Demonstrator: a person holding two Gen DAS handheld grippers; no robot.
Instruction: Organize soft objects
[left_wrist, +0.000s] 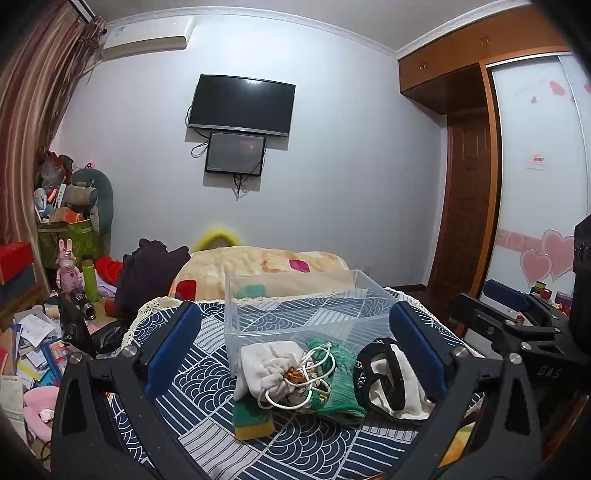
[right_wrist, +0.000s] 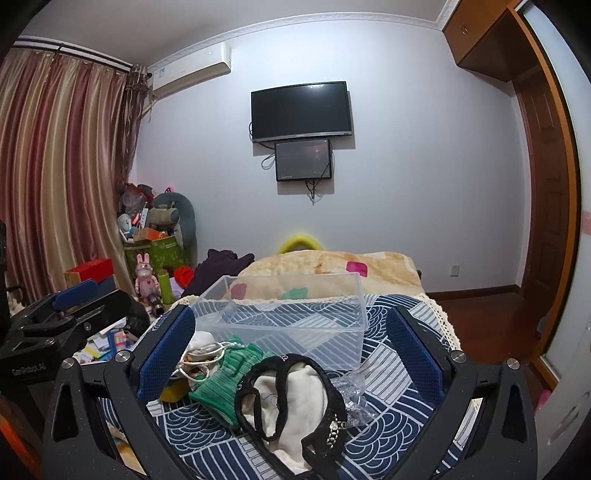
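Note:
A clear plastic box (left_wrist: 295, 310) (right_wrist: 284, 314) stands on the patterned blue cloth. In front of it lie a white drawstring pouch (left_wrist: 269, 365) (right_wrist: 201, 343), a green knitted sock (left_wrist: 332, 391) (right_wrist: 221, 384) and a cream cloth with black trim (left_wrist: 388, 384) (right_wrist: 291, 398). My left gripper (left_wrist: 295, 354) is open, its fingers either side of the pile, holding nothing. My right gripper (right_wrist: 291, 354) is open over the cream cloth and sock, holding nothing. Each gripper shows at the edge of the other's view.
A crumpled clear plastic wrapper (right_wrist: 354, 391) lies right of the cream cloth. A beige blanket (left_wrist: 258, 266) lies behind the box. Clutter, a pink rabbit figure (left_wrist: 68, 269) and papers sit at left. A wardrobe (left_wrist: 535, 166) stands at right.

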